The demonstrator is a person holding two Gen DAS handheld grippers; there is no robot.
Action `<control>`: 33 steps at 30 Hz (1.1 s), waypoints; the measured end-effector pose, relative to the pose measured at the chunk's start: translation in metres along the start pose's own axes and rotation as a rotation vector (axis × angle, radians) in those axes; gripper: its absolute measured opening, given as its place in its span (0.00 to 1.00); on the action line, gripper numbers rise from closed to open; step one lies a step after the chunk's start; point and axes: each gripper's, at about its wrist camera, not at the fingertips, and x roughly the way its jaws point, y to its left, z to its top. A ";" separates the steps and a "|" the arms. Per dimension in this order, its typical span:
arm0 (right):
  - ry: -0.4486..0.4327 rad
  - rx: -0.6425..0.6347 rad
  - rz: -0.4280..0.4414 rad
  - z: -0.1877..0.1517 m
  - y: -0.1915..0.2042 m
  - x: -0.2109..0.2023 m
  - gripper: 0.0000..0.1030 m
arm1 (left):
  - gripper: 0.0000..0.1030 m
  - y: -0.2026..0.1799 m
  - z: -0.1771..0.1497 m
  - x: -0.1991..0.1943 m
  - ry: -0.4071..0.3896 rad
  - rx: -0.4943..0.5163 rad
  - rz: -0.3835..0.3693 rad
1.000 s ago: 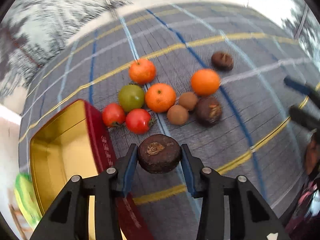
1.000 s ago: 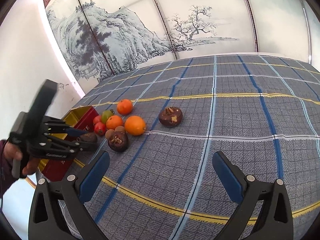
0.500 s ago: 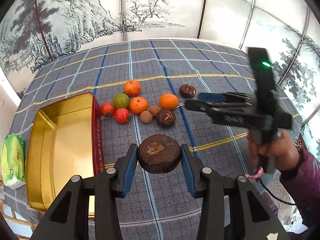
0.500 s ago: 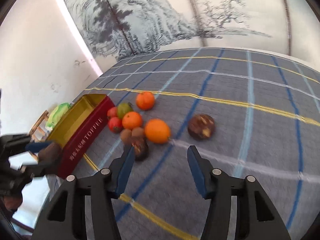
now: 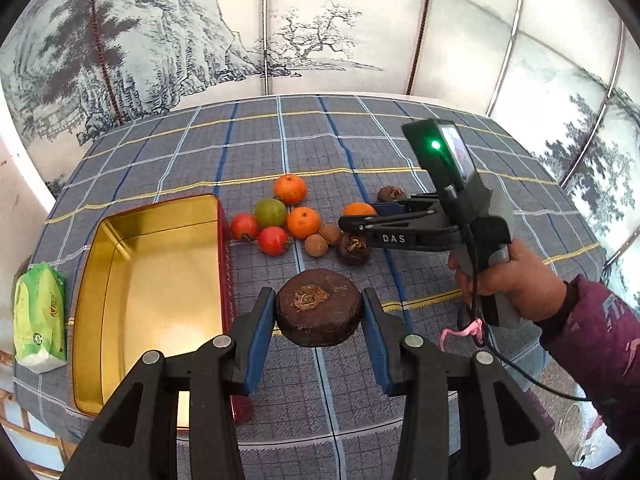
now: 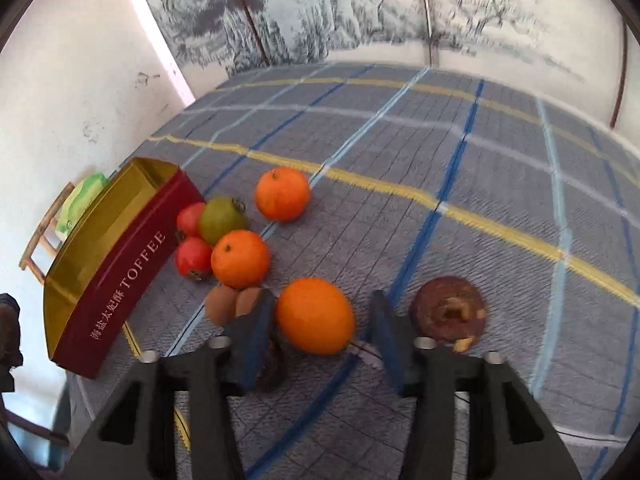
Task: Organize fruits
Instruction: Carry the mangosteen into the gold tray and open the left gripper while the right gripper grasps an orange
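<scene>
My left gripper [image 5: 318, 298] is shut on a dark brown round fruit [image 5: 320, 322], held above the cloth just right of the open gold-lined red tin [image 5: 100, 280]. My right gripper [image 6: 322, 304] hangs over the fruit pile with its jaws closing. An orange [image 6: 316, 316] shows between its fingers, with a gap on the right side. In the left wrist view the right gripper [image 5: 360, 216] reaches in from the right. The pile holds two more oranges [image 6: 240, 258], a green tomato [image 6: 222, 220], red tomatoes [image 6: 194, 258], small brown fruits [image 6: 222, 304] and dark fruits [image 6: 450, 312].
The tin [image 6: 112, 248], marked TOFFEE, stands left of the pile near the table's left edge. A green packet [image 5: 38, 316] lies beyond it on a wooden stand. A person's hand and purple sleeve [image 5: 580, 320] hold the right gripper. Painted screens close off the back.
The right gripper's jaws have narrowed from wide apart, and it has swung over to the pile with the orange now between its fingers. The left gripper rose with its fruit.
</scene>
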 end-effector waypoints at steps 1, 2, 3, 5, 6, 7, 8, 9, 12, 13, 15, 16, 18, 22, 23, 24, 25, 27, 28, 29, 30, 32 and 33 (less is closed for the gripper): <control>0.000 -0.003 -0.004 -0.002 0.000 0.000 0.38 | 0.38 0.000 0.000 0.000 -0.001 -0.006 0.003; -0.004 -0.001 -0.013 -0.004 0.000 -0.002 0.38 | 0.38 0.002 0.000 -0.001 -0.007 -0.010 0.010; -0.015 0.007 -0.029 -0.007 -0.001 -0.006 0.38 | 0.38 0.004 0.001 -0.001 -0.012 -0.011 0.018; -0.047 0.028 -0.045 -0.016 -0.002 -0.017 0.38 | 0.38 0.010 0.002 -0.002 -0.020 -0.020 0.039; -0.061 0.034 -0.044 -0.023 -0.002 -0.025 0.38 | 0.38 0.014 0.004 -0.002 -0.027 -0.027 0.046; -0.069 0.034 -0.052 -0.029 0.000 -0.030 0.38 | 0.38 0.017 0.005 -0.002 -0.031 -0.031 0.054; -0.078 0.027 -0.073 -0.038 0.003 -0.036 0.38 | 0.38 0.022 0.006 -0.001 -0.032 -0.037 0.069; -0.079 0.020 -0.086 -0.044 0.004 -0.039 0.38 | 0.38 0.025 0.007 0.000 -0.031 -0.041 0.077; -0.072 0.025 -0.111 -0.059 0.004 -0.041 0.38 | 0.38 0.037 0.011 0.004 -0.040 -0.043 0.118; -0.079 0.034 -0.110 -0.063 0.003 -0.043 0.38 | 0.38 0.040 0.011 0.005 -0.038 -0.042 0.130; -0.084 0.043 -0.129 -0.064 0.002 -0.045 0.38 | 0.38 0.049 0.014 0.009 -0.034 -0.041 0.153; -0.085 0.048 -0.127 -0.064 0.001 -0.045 0.38 | 0.38 0.054 0.015 0.010 -0.035 -0.038 0.172; -0.085 0.053 -0.133 -0.063 0.001 -0.044 0.38 | 0.38 0.065 0.018 0.016 -0.036 -0.020 0.225; -0.084 0.047 -0.141 -0.064 0.002 -0.044 0.38 | 0.38 0.090 0.022 0.029 -0.024 -0.019 0.281; -0.084 0.048 -0.144 -0.064 0.002 -0.044 0.38 | 0.38 0.096 0.023 0.033 -0.018 -0.019 0.296; -0.084 0.048 -0.146 -0.063 0.002 -0.044 0.38 | 0.38 0.103 0.024 0.038 -0.010 -0.017 0.314; -0.084 0.048 -0.148 -0.063 0.002 -0.043 0.38 | 0.38 0.111 0.025 0.045 0.003 -0.011 0.330; -0.083 0.048 -0.155 -0.063 0.002 -0.043 0.38 | 0.38 0.121 0.026 0.053 0.017 -0.002 0.350; -0.083 0.048 -0.157 -0.063 0.002 -0.043 0.38 | 0.38 0.128 0.028 0.059 0.029 0.003 0.363; -0.083 0.048 -0.158 -0.063 0.002 -0.043 0.38 | 0.38 0.134 0.029 0.065 0.042 0.007 0.372; -0.083 0.048 -0.160 -0.063 0.002 -0.043 0.38 | 0.38 0.139 0.030 0.069 0.051 0.009 0.380; -0.084 0.051 -0.167 -0.063 0.001 -0.043 0.38 | 0.38 0.145 0.032 0.076 0.056 0.018 0.399; -0.084 0.053 -0.169 -0.063 0.000 -0.043 0.38 | 0.38 0.149 0.033 0.080 0.059 0.023 0.410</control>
